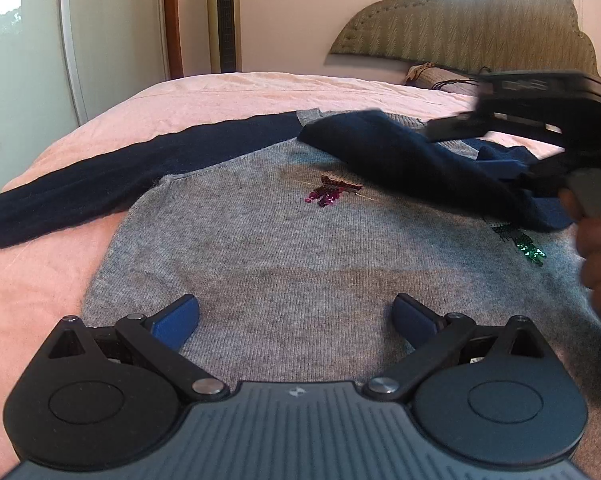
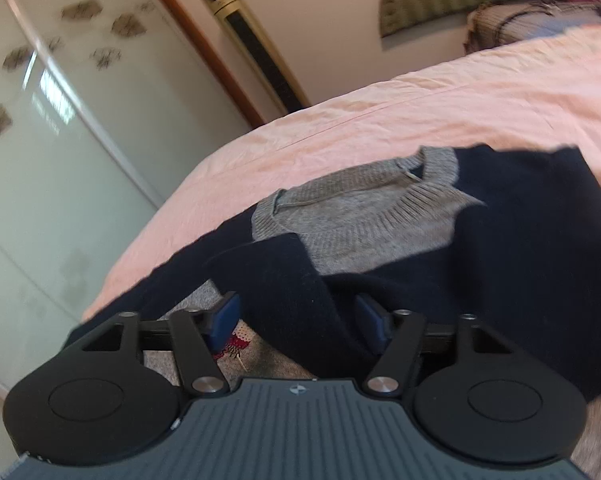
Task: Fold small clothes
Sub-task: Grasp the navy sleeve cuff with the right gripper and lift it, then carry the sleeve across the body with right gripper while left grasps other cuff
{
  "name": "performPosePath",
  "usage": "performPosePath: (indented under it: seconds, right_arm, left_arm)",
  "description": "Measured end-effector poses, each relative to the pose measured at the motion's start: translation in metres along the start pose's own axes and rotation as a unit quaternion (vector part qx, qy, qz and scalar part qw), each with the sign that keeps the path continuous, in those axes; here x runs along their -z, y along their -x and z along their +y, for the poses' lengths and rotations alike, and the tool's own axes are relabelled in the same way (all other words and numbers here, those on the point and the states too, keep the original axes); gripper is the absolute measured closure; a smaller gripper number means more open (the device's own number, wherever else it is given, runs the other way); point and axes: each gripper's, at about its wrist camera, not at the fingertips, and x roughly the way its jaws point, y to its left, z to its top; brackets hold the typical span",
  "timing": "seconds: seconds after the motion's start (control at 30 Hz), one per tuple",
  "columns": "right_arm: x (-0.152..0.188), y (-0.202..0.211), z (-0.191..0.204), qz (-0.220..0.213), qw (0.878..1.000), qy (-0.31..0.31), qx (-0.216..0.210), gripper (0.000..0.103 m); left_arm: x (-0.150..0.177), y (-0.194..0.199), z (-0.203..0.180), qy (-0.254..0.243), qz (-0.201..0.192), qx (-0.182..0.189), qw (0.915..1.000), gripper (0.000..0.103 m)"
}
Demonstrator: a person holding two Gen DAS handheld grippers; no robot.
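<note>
Sweater (image 1: pixel 284 240): grey knit body, navy sleeves, sequin patches in magenta (image 1: pixel 328 194) and green (image 1: pixel 530 250) on the chest. Lies flat on the pink bedspread (image 1: pixel 228 88), directly ahead of and beneath the left gripper (image 1: pixel 296 316). One navy sleeve (image 1: pixel 80 184) stretches out to that gripper's left; the other sleeve (image 1: pixel 412 160) is folded across the chest, ahead and to its right.

Left gripper: jaws spread wide over the sweater's lower body, nothing between them.

Right gripper (image 2: pixel 298 316): jaws parted, blue pads (image 2: pixel 226 312) clear of the cloth; the folded navy sleeve lies below and between them, ribbed grey collar (image 2: pixel 416 196) just ahead. A hand (image 1: pixel 598 256) holds its grip.

Beyond: padded headboard (image 1: pixel 480 20), gold tower fan (image 1: pixel 223 16), sliding wardrobe door (image 2: pixel 60 120).
</note>
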Motion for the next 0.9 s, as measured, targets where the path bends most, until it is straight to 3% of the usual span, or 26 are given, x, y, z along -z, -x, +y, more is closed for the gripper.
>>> performPosePath:
  seconds: [0.13, 0.2, 0.27, 0.3, 0.37, 0.43, 0.5, 0.53, 0.63, 0.67, 0.77, 0.83, 0.87, 0.9]
  right_arm:
    - [0.007, 0.038, -0.024, -0.049, 0.998, 0.006, 0.031, 0.038]
    - [0.013, 0.053, -0.040, -0.069, 0.996, -0.005, 0.050, 0.032]
    - [0.023, 0.057, -0.062, -0.070, 0.996, -0.040, 0.040, 0.033]
    - [0.024, 0.062, -0.068, -0.081, 0.995, -0.058, 0.024, 0.031]
    - [0.025, 0.068, -0.071, -0.088, 0.994, -0.071, 0.009, 0.025]
    - [0.026, 0.070, -0.072, -0.086, 0.994, -0.073, 0.002, 0.021]
    - [0.027, 0.074, -0.072, -0.085, 0.994, -0.075, -0.009, 0.017]
    - [0.026, 0.072, -0.074, -0.084, 0.993, -0.077, -0.015, 0.016]
    - [0.024, 0.066, -0.076, -0.085, 0.993, -0.081, -0.020, 0.015]
    - [0.024, 0.064, -0.076, -0.085, 0.993, -0.081, -0.021, 0.015]
    - [0.024, 0.063, -0.075, -0.085, 0.993, -0.081, -0.022, 0.014]
    - [0.024, 0.061, -0.075, -0.085, 0.993, -0.080, -0.022, 0.014]
    - [0.024, 0.061, -0.075, -0.085, 0.993, -0.079, -0.022, 0.014]
    - [0.024, 0.061, -0.074, -0.085, 0.993, -0.079, -0.021, 0.014]
  left_arm:
    - [0.000, 0.001, 0.001, 0.005, 0.000, 0.004, 1.0000, 0.000]
    - [-0.004, 0.002, 0.004, 0.013, 0.004, 0.011, 0.9998, 0.000]
    - [-0.014, 0.004, 0.011, 0.043, 0.020, 0.037, 0.9982, 0.000]
    - [-0.020, 0.004, 0.016, 0.071, 0.025, 0.068, 0.9948, 0.000]
    - [-0.038, 0.005, 0.028, 0.150, 0.037, 0.144, 0.9775, 0.000]
    - [-0.058, -0.008, 0.036, 0.218, 0.058, 0.204, 0.9526, 0.000]
    - [-0.070, -0.029, 0.038, 0.257, 0.071, 0.226, 0.9368, 0.000]
    - [-0.074, -0.040, 0.037, 0.266, 0.069, 0.219, 0.9363, 0.000]
    - [-0.080, -0.074, 0.029, 0.269, 0.099, 0.171, 0.9427, 0.000]
    - [-0.080, -0.077, 0.025, 0.264, 0.086, 0.164, 0.9466, 0.000]
    - [-0.088, -0.078, 0.000, 0.204, 0.085, 0.101, 0.9701, 0.014]
    - [-0.093, -0.078, -0.022, 0.133, 0.077, 0.023, 0.9879, 0.076]
    - [-0.094, -0.078, -0.028, 0.105, 0.073, -0.003, 0.9918, 0.078]
    - [-0.095, -0.079, -0.033, 0.088, 0.064, -0.013, 0.9939, 0.088]
